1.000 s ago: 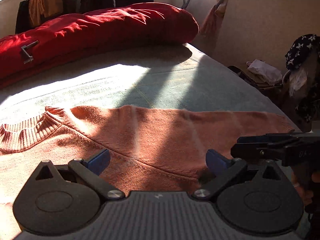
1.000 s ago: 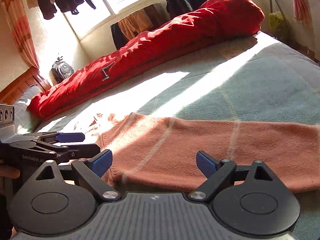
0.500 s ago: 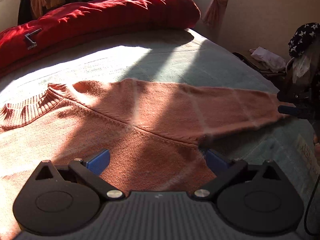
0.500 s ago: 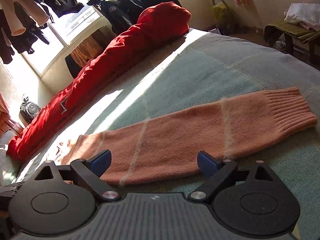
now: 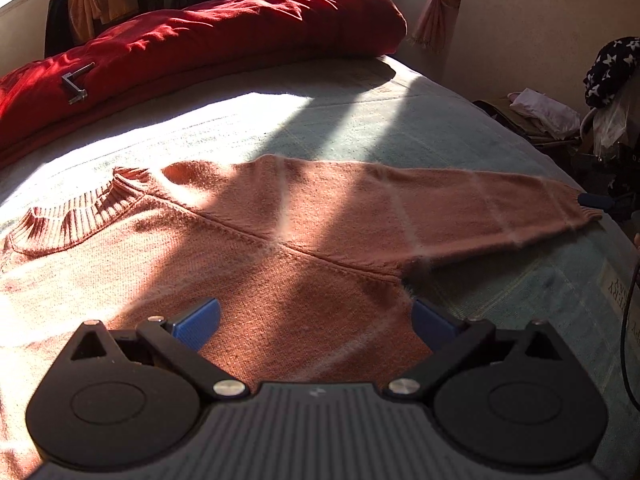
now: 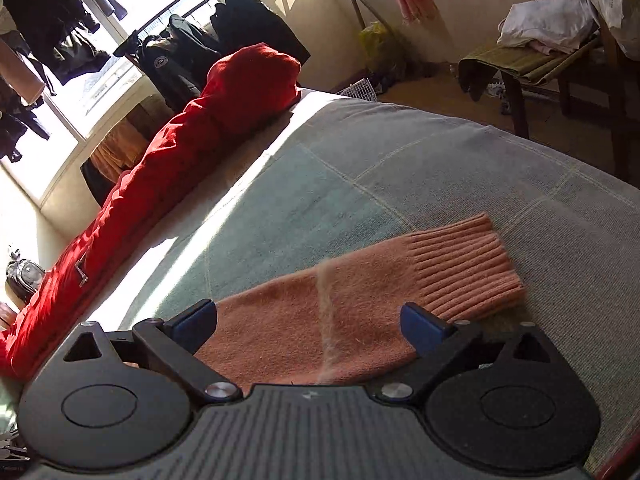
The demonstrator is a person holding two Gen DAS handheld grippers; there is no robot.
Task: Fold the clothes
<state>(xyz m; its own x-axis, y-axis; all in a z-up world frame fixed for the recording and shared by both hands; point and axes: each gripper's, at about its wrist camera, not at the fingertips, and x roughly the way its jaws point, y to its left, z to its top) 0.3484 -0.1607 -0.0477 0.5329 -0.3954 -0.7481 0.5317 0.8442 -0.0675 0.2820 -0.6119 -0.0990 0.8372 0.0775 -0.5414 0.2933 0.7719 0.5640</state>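
Sweater: a salmon-pink knit sweater (image 5: 304, 248) lies flat on the bed, body toward the left of the left wrist view, ribbed collar (image 5: 76, 216) at far left.
Sleeve: one sleeve (image 5: 460, 208) stretches straight out to the right, lying flat, its ribbed cuff (image 6: 468, 264) close to the bed's right edge.
Left gripper: the left gripper (image 5: 316, 320) hangs over the sweater's side, near the armpit seam; its blue-tipped fingers (image 5: 198, 318) stand wide apart with nothing pinched.
Right gripper: the right gripper (image 6: 310, 324) sits low over the sleeve, just short of the cuff; fingers (image 6: 420, 322) spread to either side of the sleeve, not pressing the cloth. In the left wrist view only one blue tip shows beside the cuff.
Bed: the pale green blanket (image 6: 400, 168) is bare beyond the sleeve, a broad open stretch up to the red duvet.
Far edge: a rolled red duvet (image 5: 208, 36) runs along the bed's far side, well apart from the sweater.
Right edge: the blanket curves down just past the cuff; a bench with piled laundry (image 6: 548, 28) stands beyond on the floor.
Light: sun and shadow bands cross sweater and blanket.
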